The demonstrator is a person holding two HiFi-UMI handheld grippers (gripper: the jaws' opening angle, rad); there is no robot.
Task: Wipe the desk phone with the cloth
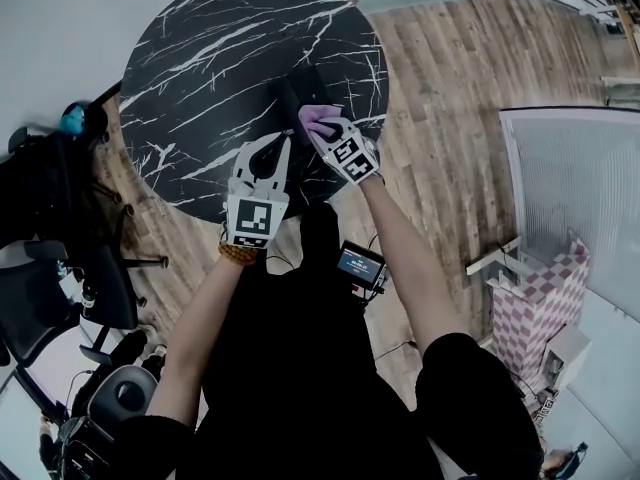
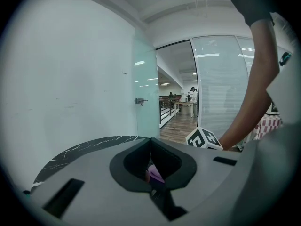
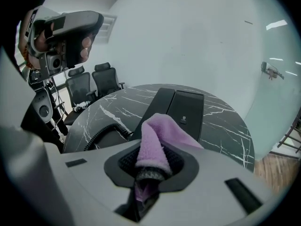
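Note:
The black desk phone lies on a round black marble table, near its front right edge. My right gripper is shut on a purple cloth and hovers at the phone's near end. In the right gripper view the cloth bulges out of the jaws, with the phone's flat body and coiled cord just beyond. My left gripper hangs shut just left of the right one, over the table's front edge. In its own view the jaws meet in a line, tilted up toward a wall.
Black office chairs stand left of the table over a wooden floor. A pink checkered box and a frosted glass panel are at the right. A small screen device hangs at the person's waist.

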